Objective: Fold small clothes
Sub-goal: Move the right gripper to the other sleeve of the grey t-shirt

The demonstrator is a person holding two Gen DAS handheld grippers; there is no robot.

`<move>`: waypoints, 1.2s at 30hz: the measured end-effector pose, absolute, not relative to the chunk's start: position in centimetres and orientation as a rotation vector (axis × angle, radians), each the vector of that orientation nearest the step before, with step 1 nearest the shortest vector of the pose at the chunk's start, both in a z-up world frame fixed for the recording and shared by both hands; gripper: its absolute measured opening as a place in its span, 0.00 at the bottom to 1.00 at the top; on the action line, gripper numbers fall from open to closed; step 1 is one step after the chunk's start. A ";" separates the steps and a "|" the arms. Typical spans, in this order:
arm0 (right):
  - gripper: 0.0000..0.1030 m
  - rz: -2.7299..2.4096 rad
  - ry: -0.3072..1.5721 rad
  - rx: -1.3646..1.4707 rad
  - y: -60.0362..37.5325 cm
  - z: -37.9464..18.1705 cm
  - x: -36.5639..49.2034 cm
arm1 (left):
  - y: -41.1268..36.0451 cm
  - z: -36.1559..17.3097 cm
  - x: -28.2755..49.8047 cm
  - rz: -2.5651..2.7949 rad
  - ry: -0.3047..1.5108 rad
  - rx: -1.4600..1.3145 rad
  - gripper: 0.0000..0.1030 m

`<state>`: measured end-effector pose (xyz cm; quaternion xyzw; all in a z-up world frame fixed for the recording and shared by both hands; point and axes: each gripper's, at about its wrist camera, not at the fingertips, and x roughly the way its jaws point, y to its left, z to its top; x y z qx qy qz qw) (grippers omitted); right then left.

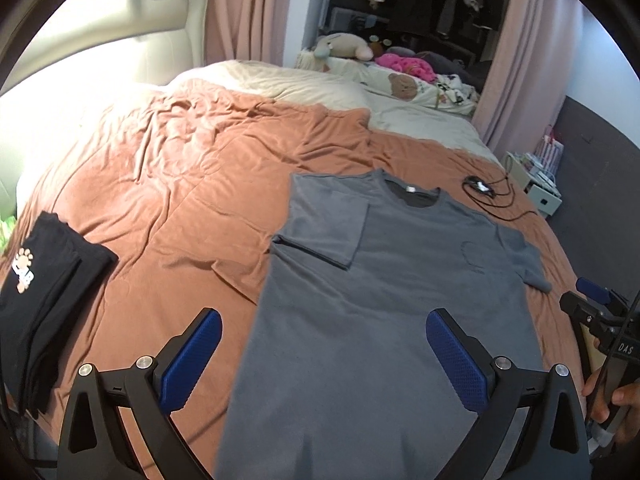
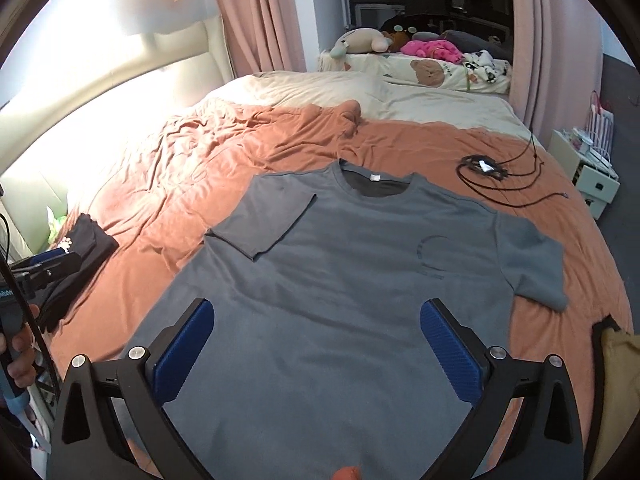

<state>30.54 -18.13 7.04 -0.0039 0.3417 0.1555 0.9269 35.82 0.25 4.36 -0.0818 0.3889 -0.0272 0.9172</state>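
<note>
My left gripper (image 1: 324, 364) and right gripper (image 2: 316, 354) both hang over the lower half of the shirt (image 2: 340, 280) with jaws spread wide and nothing between the pads; neither touches the cloth.

The shirt lies flat, face up, on the orange sheet (image 2: 224, 148) of the bed. Its long axis runs from the hem, nearest me, straight away to the collar (image 2: 376, 184), which points toward the cream blanket (image 2: 320, 92) at the far end. As I see it, the sleeve left of the collar (image 2: 268, 216) is already folded in over the chest; the right sleeve (image 2: 532, 268) still sticks out to the side, well off the body.

What could go wrong, as I judge it:
- If I pinch only the top layer at the right sleeve, the back layer stays put and the fold comes out lopsided.
- Dragging instead of lifting could pull the whole shirt askew on the slippery, wrinkled sheet and undo the folded sleeve.
- The black cable (image 2: 492, 180) lies on the sheet just beyond the shirt's right shoulder; a wide sweep there could snag it.
- Swinging left of the shirt, I could knock the folded black garment (image 1: 44, 296) near the bed's edge.
</note>
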 end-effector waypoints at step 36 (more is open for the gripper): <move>1.00 0.014 0.632 0.106 -32.4 5.5 25.7 | -18.2 6.9 35.7 -0.407 0.755 -0.055 0.99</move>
